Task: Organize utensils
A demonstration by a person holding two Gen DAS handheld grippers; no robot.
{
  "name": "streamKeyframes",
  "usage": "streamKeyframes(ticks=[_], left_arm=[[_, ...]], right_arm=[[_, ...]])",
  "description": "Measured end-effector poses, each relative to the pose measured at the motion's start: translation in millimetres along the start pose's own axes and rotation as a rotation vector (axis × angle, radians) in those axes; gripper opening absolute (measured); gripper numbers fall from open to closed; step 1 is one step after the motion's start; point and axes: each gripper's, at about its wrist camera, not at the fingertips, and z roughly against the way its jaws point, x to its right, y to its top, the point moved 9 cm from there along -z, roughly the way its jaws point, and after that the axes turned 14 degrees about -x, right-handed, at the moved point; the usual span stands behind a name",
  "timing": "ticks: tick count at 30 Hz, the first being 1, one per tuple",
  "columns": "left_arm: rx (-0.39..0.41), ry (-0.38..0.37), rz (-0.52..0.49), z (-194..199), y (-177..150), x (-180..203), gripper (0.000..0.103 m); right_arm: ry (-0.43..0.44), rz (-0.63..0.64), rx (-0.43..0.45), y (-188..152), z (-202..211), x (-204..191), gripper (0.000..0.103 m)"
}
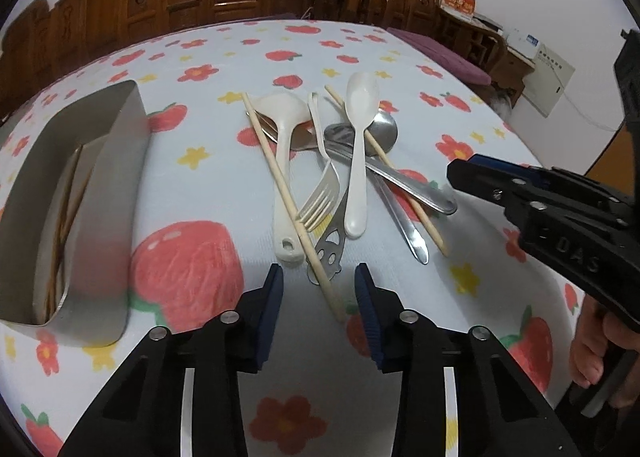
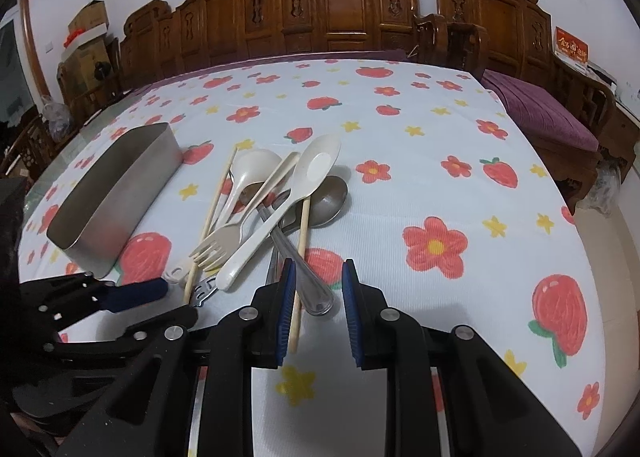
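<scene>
Several utensils [image 1: 332,177] overlap mid-table, so I can't separate the lower ones. My left gripper [image 1: 320,277] straddles a chopstick [image 1: 280,185] unclamped; my right gripper [image 2: 318,273] gapes, gripping nothing. The tin [image 1: 100,177] hides its contents.

Even indoor light, strong fisheye bend

Soft shadows lie under the utensils [image 1: 340,177]; the tin [image 1: 100,217] blurs at 9 o'clock. The cloth [image 2: 440,197] stays sharp mid-frame, while edges curve and darken from 12 round to 6.
</scene>
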Motion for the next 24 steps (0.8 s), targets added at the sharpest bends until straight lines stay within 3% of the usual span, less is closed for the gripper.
streamKeyframes(ticks=[4, 7, 13, 24], left_arm=[[0.0, 0.038, -0.033, 1.5, -5.7, 0.5, 0.027], [-0.008, 0.046, -0.034, 4.2, -12.1, -5.0, 0.007], [-0.009, 0.019, -0.021, 13.6, -19.9, -18.0, 0.004], [0.095, -0.002, -0.055, 57.3, -11.5, -26.8, 0.004]], right_arm=[[-0.008, 0.001, 0.003, 1.2, -0.3, 1.1, 0.026], [-0.004, 0.003, 0.005, 3.4, 0.2, -0.7, 0.026], [-0.007, 0.023, 0.003, 5.1, -3.0, -11.9, 0.026], [0.002, 0.038, 0.003, 8.2, -7.6, -22.7, 0.026]])
